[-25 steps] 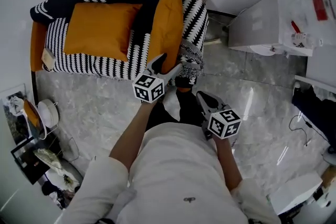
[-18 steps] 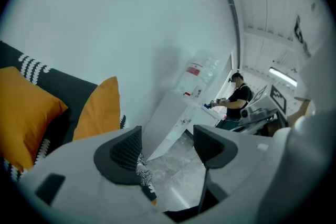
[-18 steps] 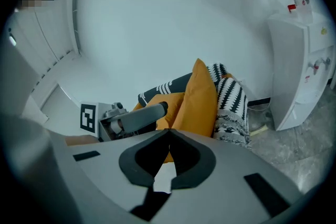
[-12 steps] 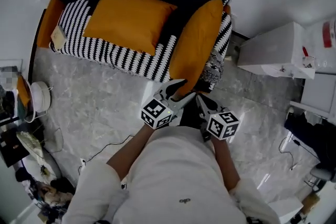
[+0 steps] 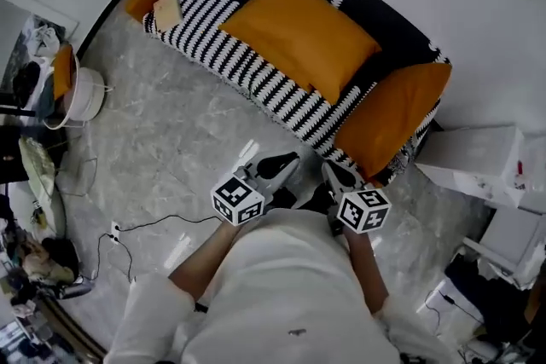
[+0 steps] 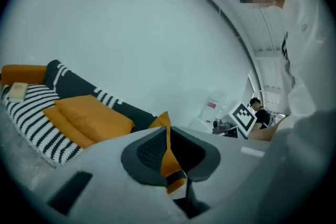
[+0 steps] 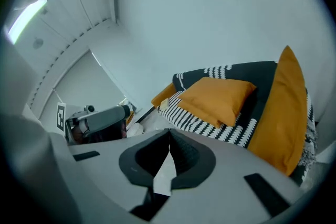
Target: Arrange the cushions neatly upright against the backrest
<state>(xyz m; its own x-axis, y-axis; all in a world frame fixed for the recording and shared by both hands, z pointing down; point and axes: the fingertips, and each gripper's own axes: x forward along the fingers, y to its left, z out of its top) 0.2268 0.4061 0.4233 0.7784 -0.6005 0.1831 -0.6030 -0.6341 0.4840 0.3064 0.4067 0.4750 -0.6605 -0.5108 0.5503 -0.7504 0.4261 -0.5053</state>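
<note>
The left gripper (image 6: 167,132) has just been closing its fingers (image 6: 148,150); they are clenched with nothing between them, and the orange in the slit is only a far cushion. On the right gripper (image 7: 169,136) the fingers (image 7: 190,157) are likewise clenched and empty. Both grippers sit at lower centre of the head view, apart from the sofa (image 5: 205,4). Of the 2 orange cushions, the centre cushion (image 5: 303,34) leans slanted at upper centre, and the end cushion (image 5: 391,122) stands on edge at the sofa's right end. Both look light, soft and saggy. A pinch on a top corner, taking fabric and filling together, should hold best.
</note>
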